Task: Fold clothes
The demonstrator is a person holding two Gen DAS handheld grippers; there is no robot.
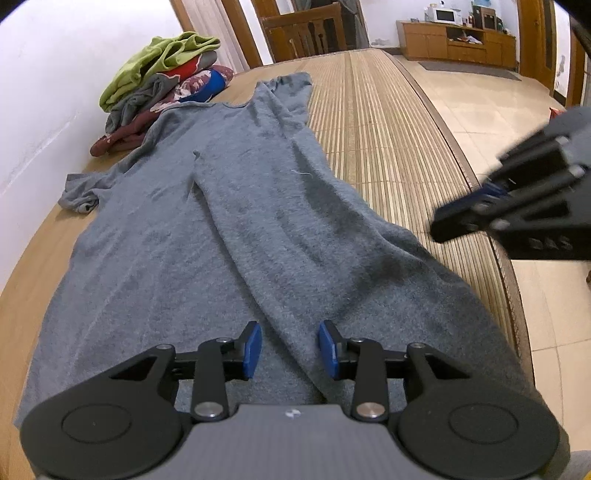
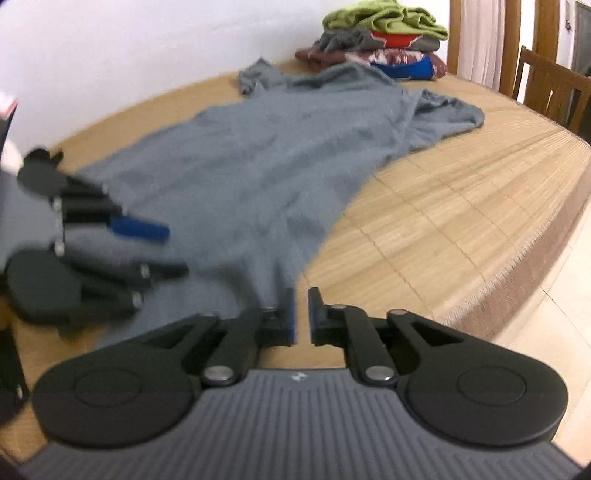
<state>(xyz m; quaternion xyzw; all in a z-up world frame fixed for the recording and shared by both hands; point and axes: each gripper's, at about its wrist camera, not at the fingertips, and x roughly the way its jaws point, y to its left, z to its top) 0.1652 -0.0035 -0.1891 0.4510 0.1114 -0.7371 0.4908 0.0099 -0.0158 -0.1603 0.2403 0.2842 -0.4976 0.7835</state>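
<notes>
A grey T-shirt (image 1: 229, 206) lies spread lengthwise on a bamboo mat (image 1: 376, 140), collar far, hem near. My left gripper (image 1: 290, 349) stands open over the hem, and a ridge of the cloth runs under the gap between its blue pads without being pinched. In the right wrist view, the left gripper (image 2: 166, 247) rests on the shirt (image 2: 266, 155) at the left. My right gripper (image 2: 303, 314) hovers at the shirt's near right edge. Its pads are a narrow gap apart with nothing seen between them. Blurred, the right gripper (image 1: 454, 214) also shows at the mat's right edge.
A pile of folded clothes (image 1: 162, 81), green on top, sits at the far end against the white wall, and the same pile (image 2: 384, 40) shows from the right. A wooden chair (image 1: 306, 33) stands beyond the mat. Tiled floor (image 1: 480, 96) drops off on the right.
</notes>
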